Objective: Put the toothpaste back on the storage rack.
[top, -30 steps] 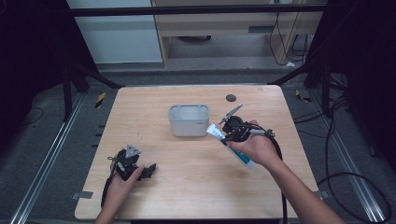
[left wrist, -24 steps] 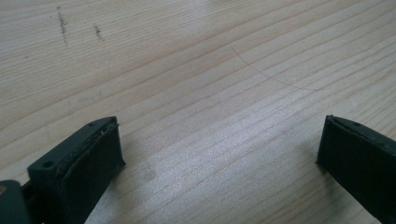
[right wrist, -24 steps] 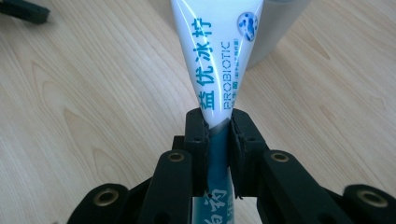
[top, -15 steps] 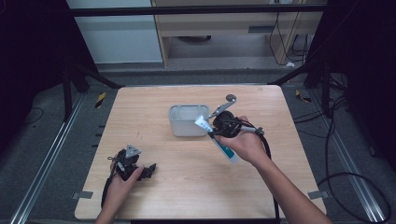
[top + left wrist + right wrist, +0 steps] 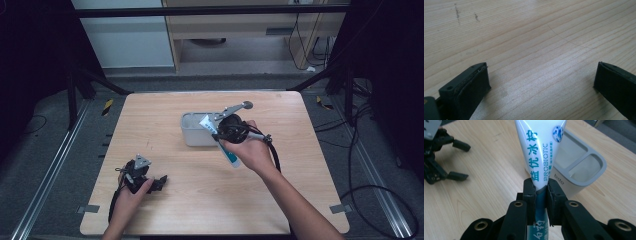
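Nearby, a grey holder [image 5: 196, 131] stood mid-table [image 5: 150, 120], just beside the toothpaste tube [image 5: 229, 154] that the right gripper [image 5: 541, 195] had clamped between its jaws above the wood. A small dark disc [image 5: 246, 105] lay beyond the holder. The right gripper view showed the holder's 2 compartments and the tube's print, unreadable from above. The left gripper [image 5: 541, 85] rested near the table's front-left corner, jaws wide apart, holding nothing.
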`<state>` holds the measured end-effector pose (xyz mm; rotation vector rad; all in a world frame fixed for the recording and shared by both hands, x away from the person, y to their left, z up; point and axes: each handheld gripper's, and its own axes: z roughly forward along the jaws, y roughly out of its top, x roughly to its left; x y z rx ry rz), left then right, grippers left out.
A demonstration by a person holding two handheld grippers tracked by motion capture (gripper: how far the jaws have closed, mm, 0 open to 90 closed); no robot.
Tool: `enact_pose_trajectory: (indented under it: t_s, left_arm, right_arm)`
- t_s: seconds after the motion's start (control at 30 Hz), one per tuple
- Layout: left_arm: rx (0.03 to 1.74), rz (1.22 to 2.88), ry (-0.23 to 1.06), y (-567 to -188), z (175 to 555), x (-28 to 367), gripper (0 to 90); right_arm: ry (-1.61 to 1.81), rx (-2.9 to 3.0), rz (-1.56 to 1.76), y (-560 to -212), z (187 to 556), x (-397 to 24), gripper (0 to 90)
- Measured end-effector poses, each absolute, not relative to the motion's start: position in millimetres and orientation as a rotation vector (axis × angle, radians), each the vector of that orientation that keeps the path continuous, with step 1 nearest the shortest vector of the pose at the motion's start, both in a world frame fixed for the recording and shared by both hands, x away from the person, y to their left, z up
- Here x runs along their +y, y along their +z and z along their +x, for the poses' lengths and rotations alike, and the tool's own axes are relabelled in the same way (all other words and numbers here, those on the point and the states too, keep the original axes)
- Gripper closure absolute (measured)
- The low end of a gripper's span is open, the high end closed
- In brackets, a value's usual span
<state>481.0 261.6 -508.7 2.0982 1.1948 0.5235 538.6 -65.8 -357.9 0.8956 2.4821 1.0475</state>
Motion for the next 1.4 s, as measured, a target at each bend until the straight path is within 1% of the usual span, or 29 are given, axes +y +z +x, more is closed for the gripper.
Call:
enact_pose_trajectory:
  t_s: [0.4,0.8,1.4]
  left_arm:
    - [1.194,2.098,0.524,-508.7,481.0,261.7,0.0]
    - [1.195,2.098,0.523,-508.7,481.0,261.7,0.0]
    - [1.2,2.093,0.522,-508.9,480.9,261.2,0.0]
  right_arm:
    - [1.182,2.323,0.902,-346.4,530.9,-39.3,79.2]
    - [1.262,2.176,0.929,-327.4,535.1,-22.6,79.2]
    - [1.339,2.014,0.966,-297.6,552.6,-16.6,79.2]
